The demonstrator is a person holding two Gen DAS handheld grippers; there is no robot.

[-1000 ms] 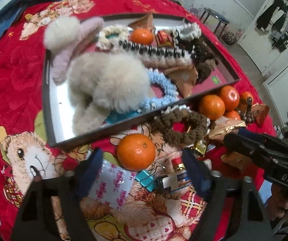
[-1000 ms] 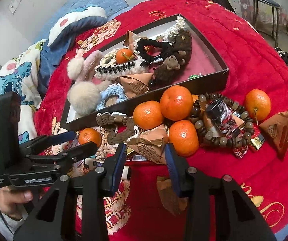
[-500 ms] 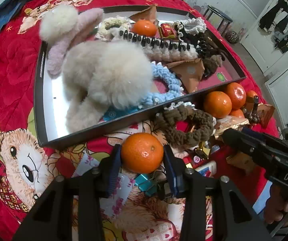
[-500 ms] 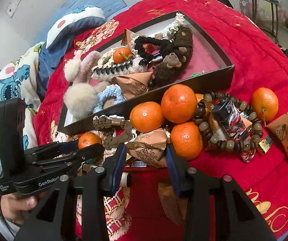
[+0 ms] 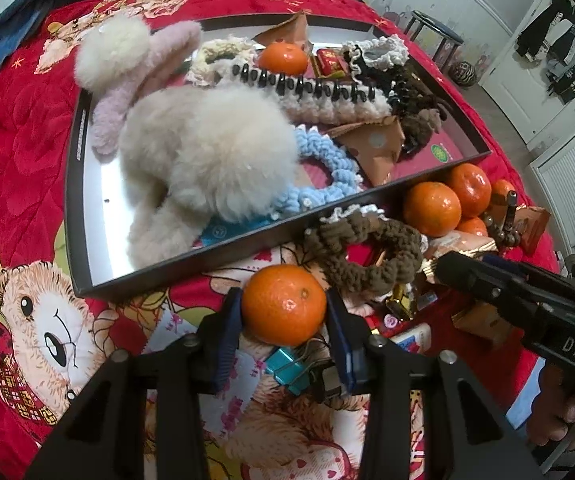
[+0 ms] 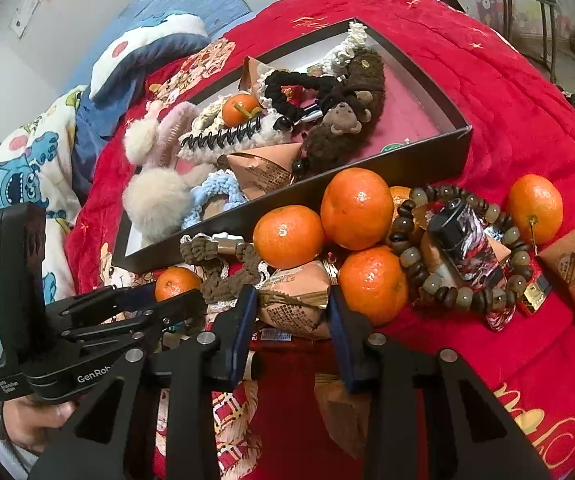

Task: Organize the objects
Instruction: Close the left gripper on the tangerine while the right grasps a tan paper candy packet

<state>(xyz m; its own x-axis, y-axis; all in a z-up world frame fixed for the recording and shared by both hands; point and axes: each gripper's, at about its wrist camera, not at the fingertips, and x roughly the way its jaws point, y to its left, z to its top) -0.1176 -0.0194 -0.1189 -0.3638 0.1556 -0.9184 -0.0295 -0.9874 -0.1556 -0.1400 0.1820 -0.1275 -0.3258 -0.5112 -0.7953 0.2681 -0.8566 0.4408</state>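
Small clutter under the left gripper [image 5: 283,320] is half hidden: a teal binder clip [image 5: 287,364], wrappers hard to read. Left jaws clamp the tangerine [image 5: 283,304], which sits on the red bedspread [image 5: 15,152] just outside the near rim of the black tray [image 5: 77,184]; a second ago these jaws stood wide with the fruit ahead of them. Right gripper [image 6: 291,312]: jaws closing, a tan snack packet [image 6: 295,300] between them, contact unclear. Tray crowded; bare red cloth lies left of it.
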